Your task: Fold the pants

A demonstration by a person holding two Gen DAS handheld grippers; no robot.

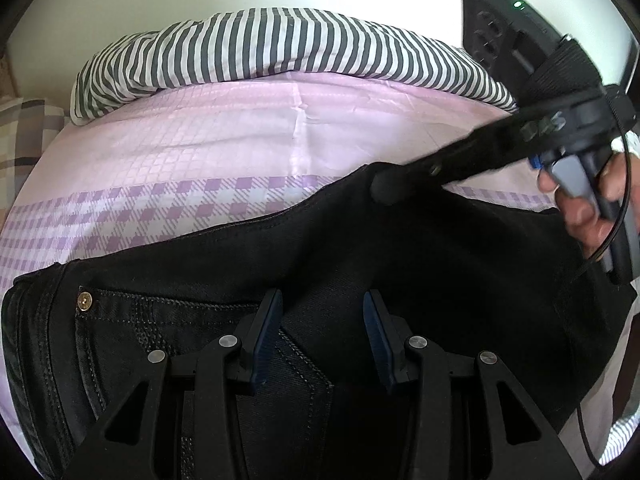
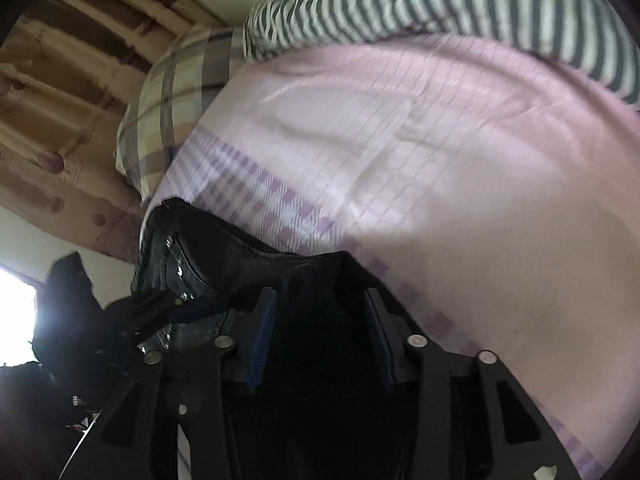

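Black pants (image 1: 440, 260) lie across a pink and lilac checked bedsheet (image 1: 240, 140), with a brass rivet (image 1: 85, 301) and pocket stitching at the lower left. My left gripper (image 1: 322, 316) hovers over the pocket area with its jaws apart, the cloth lying flat beneath them. My right gripper (image 1: 380, 188) reaches in from the right, held by a hand (image 1: 580, 216), its tip at the pants' far edge. In the right wrist view my right gripper (image 2: 320, 312) stands with its blue pads apart over dark cloth of the pants (image 2: 224, 248). My left gripper (image 2: 160, 308) shows over the waistband.
A grey and white striped blanket (image 1: 280, 48) is bunched along the far side of the bed. A plaid pillow (image 2: 172, 100) sits at the left by a brown padded headboard (image 2: 60, 100). A black device (image 1: 500, 28) with a green light is mounted on my right gripper.
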